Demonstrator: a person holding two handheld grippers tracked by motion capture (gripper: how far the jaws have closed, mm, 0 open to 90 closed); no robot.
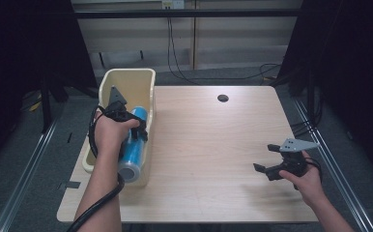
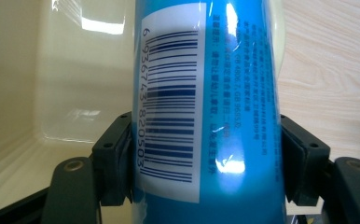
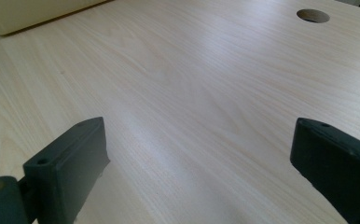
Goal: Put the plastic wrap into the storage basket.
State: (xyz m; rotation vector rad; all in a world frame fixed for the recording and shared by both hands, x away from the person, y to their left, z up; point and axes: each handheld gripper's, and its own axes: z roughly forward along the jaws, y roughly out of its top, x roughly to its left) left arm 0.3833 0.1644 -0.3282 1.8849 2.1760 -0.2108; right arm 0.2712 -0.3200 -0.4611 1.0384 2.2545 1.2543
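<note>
The left hand-held gripper (image 1: 135,129) squeezes the blue can (image 1: 133,145) across its middle, the can lying near-to-far over the bin (image 1: 135,79) at the worktop's (image 1: 208,145) left, while the right hand-held gripper (image 1: 265,158) sits open, far right.

Bin (image 1: 129,79) on worktop (image 1: 208,145), far left, along left edge. Bottle (image 1: 133,145) inside bin, lying against bin's right wall, one end toward near edge. Left gripper (image 1: 137,129) over bin, fingers (image 2: 115,158) either side of bottle, touching it. Right gripper (image 1: 266,159) near right, above bare worktop, well apart from bin. Hole (image 1: 222,98) in worktop, far centre.
</note>
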